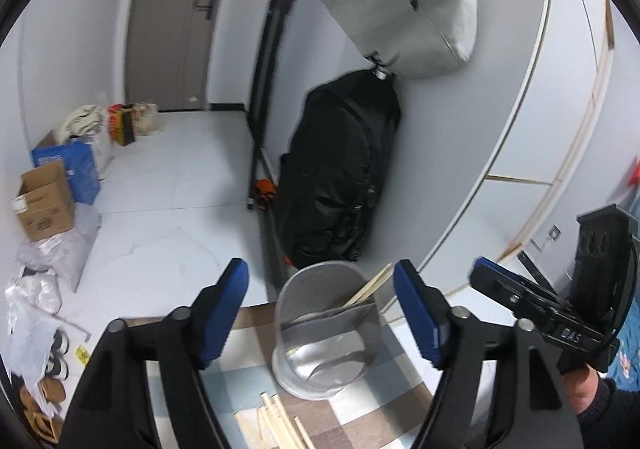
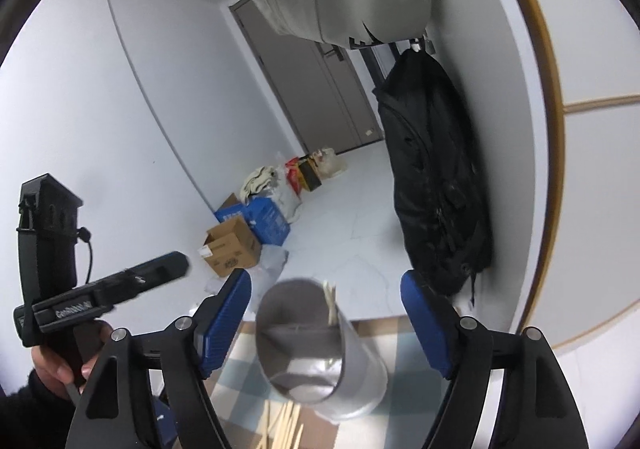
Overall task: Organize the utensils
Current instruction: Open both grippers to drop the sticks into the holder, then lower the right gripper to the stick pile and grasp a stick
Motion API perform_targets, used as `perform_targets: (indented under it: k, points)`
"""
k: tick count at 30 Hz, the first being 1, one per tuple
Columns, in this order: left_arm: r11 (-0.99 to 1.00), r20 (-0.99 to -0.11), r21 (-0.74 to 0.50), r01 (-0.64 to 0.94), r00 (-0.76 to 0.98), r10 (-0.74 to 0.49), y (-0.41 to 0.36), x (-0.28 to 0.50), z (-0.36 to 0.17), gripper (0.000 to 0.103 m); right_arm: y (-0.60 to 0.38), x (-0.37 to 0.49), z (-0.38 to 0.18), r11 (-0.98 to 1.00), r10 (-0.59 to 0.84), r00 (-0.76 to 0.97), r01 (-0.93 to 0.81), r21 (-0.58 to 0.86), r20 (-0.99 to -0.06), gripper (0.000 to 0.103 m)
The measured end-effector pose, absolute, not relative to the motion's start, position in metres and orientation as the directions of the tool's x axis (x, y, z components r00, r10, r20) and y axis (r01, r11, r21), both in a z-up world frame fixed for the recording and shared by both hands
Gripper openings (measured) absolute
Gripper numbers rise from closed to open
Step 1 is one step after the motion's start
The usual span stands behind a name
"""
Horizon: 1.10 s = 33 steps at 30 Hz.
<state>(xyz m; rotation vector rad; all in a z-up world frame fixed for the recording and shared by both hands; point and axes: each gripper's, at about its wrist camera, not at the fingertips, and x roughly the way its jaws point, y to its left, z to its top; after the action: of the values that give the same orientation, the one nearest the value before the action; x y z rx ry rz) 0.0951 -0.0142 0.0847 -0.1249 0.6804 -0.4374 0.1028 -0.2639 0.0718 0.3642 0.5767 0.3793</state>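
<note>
A grey divided utensil holder (image 1: 320,333) stands on a checked cloth (image 1: 256,345), with wooden chopsticks (image 1: 370,287) leaning in its far compartment. More loose chopsticks (image 1: 280,425) lie on the cloth in front of it. My left gripper (image 1: 320,313) is open and empty, its blue pads either side of the holder. In the right wrist view the holder (image 2: 316,349) holds chopsticks (image 2: 331,303), and loose chopsticks (image 2: 286,427) lie below. My right gripper (image 2: 326,323) is open and empty around it. Each gripper shows in the other's view: the right one (image 1: 532,301), the left one (image 2: 120,289).
A black bag (image 1: 340,177) and a light grey bag (image 1: 412,5) hang by the wall behind the table. Cardboard boxes (image 1: 44,201), a blue bag and plastic wrapping sit on the floor at left. A grey door (image 1: 172,17) stands at the back.
</note>
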Motion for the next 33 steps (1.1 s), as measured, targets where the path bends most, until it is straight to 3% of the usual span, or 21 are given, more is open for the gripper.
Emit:
perform_targets:
  k: [5,12,20,29,31,33]
  points:
    - [0.940,-0.613,-0.245,0.237,0.713,-0.340,0.008,0.083,0.063,0.082,-0.249,0.079,0.063,0.866,0.456,0.758,-0.255,0.431,-0.466,0.081]
    - [0.960,-0.686,-0.273,0.065,0.687,-0.242,0.049,0.067,0.017,0.082,-0.220,0.053,0.038,0.850,0.497,0.702,-0.276,0.448,-0.510,0.095]
    - [0.960,-0.715,-0.281,-0.018,0.670,-0.197,0.074,0.045,-0.016,0.082,-0.151,0.054,-0.007,0.839,0.543,0.514,-0.361,0.407,-0.664,0.094]
    - [0.954,-0.701,-0.286,-0.094,0.699,-0.141,0.115,0.031,-0.021,0.082,-0.066,0.082,-0.056,0.831,0.478,0.315,-0.465,0.305,-0.820,0.066]
    - [0.946,-0.704,-0.303,-0.113,0.695,-0.143,0.123,0.030,-0.024,0.082,-0.052,0.090,-0.067,0.830,0.452,0.287,-0.482,0.281,-0.845,0.055]
    - [0.939,-0.715,-0.319,-0.126,0.683,-0.150,0.129,0.031,-0.029,0.082,-0.041,0.100,-0.077,0.836,0.414,0.267,-0.490,0.247,-0.870,0.052]
